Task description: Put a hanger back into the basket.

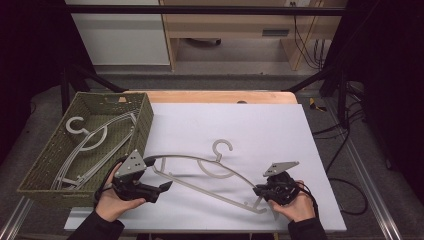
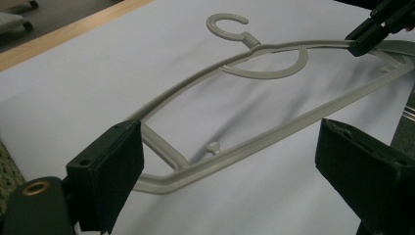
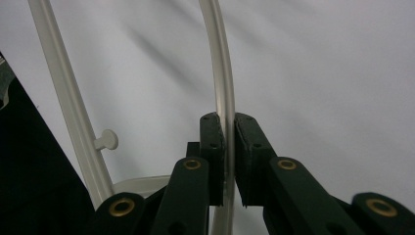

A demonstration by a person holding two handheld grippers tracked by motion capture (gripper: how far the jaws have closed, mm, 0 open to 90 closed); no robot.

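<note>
A pale grey plastic hanger (image 1: 218, 159) lies across the white table top, hook pointing away from me. My right gripper (image 1: 257, 190) is shut on the hanger's curved upper arm near its right end. In the right gripper view the two pads (image 3: 230, 122) clamp that thin arm (image 3: 222, 73). My left gripper (image 1: 159, 174) stands open at the hanger's left end. In the left gripper view the hanger's lower bar (image 2: 274, 142) runs between the wide-apart jaws (image 2: 230, 147), its left corner close to the left jaw. The right gripper (image 2: 364, 36) shows at the far end.
An olive woven basket (image 1: 145, 125) stands at the table's left edge and holds several more grey hangers (image 1: 95, 142). A white sheet (image 1: 260, 125) covers the table, with a wooden strip (image 1: 215, 96) at its far edge. Dark frame bars stand beyond.
</note>
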